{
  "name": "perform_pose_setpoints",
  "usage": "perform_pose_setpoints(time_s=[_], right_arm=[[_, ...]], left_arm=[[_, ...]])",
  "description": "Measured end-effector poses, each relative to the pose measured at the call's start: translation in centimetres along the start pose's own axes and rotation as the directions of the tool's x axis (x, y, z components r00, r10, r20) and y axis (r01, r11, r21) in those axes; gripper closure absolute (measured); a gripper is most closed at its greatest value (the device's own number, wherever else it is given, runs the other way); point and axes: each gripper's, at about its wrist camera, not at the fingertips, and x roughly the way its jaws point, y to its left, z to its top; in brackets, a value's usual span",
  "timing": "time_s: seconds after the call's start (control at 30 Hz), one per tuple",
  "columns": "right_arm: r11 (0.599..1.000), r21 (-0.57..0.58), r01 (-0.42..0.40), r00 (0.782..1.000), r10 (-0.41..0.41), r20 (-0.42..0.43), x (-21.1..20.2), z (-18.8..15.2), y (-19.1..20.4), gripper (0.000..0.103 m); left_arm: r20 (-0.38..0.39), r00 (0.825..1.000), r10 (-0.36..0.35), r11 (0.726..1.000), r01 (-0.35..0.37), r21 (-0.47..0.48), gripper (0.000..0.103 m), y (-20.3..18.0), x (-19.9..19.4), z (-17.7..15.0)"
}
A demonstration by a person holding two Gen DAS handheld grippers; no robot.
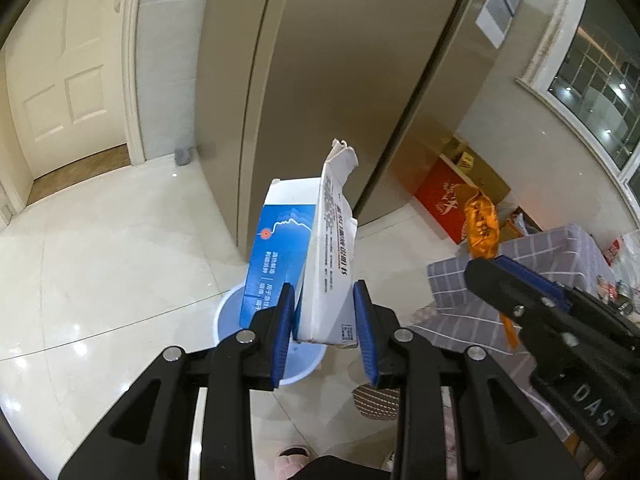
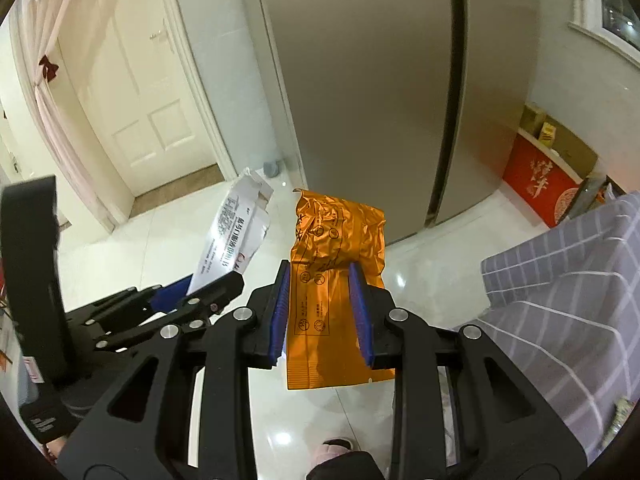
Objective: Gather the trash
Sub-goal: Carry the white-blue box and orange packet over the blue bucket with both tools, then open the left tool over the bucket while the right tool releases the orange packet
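My left gripper (image 1: 325, 316) pinched a torn blue-and-white carton (image 1: 304, 256) above the pale blue bin (image 1: 228, 316) at six o'clock; my right gripper (image 2: 320, 312) clamped a crumpled orange wrapper (image 2: 336, 248). I judged the wrapper, off toward three o'clock, could miss the bin.

Both wrist cameras looked steeply down along their own fingers at the white tiled floor (image 1: 100, 280), close above it; each caught the fridge (image 2: 372, 92) (and the other hand-held gripper (image 1: 516, 276)).
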Motion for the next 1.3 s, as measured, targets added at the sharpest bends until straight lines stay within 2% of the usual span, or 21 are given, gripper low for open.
perform_pose_setpoints(time_s=[0.2, 0.43, 0.5, 0.57, 0.63, 1.0, 1.3], right_arm=[[1.0, -0.018, 0.0, 1.0, -0.001, -0.024, 2.4, 0.4, 0.5, 0.074], [1.0, -0.017, 0.014, 1.0, -0.014, -0.004, 3.9, 0.8, 0.4, 0.074], [1.0, -0.008, 0.02, 1.0, -0.02, 0.002, 4.2, 1.0, 0.2, 0.074], [1.0, 0.002, 0.022, 1.0, -0.022, 0.002, 4.4, 1.1, 0.0, 0.074], [1.0, 0.013, 0.018, 1.0, -0.018, -0.005, 4.5, 1.0, -0.3, 0.074], [1.0, 0.006, 0.01, 1.0, -0.01, -0.029, 5.0, 0.7, 0.3, 0.074], [0.999, -0.009, -0.037, 0.999, 0.037, 0.007, 5.5, 1.4, 1.2, 0.071]], left_arm=[[-0.008, 1.0, 0.023, 1.0, -0.023, -0.01, 0.073, 1.5, 1.8, 0.6], [-0.001, 0.999, 0.047, 0.999, -0.047, -0.013, 0.07, 1.6, 3.1, 1.5], [0.001, 0.999, 0.05, 0.998, -0.05, -0.033, 0.062, 1.9, 3.2, 2.0], [-0.004, 0.998, 0.064, 0.997, -0.065, -0.043, 0.048, 2.0, 3.3, 2.2], [-0.001, 0.998, 0.067, 0.997, -0.067, -0.044, 0.046, 2.0, 3.1, 2.4], [0.017, 0.992, 0.127, 0.991, -0.126, -0.051, 0.042, 2.4, 2.1, 1.8], [0.056, 0.982, 0.183, 0.981, -0.178, -0.078, 0.039, 3.5, 0.8, 2.4]])
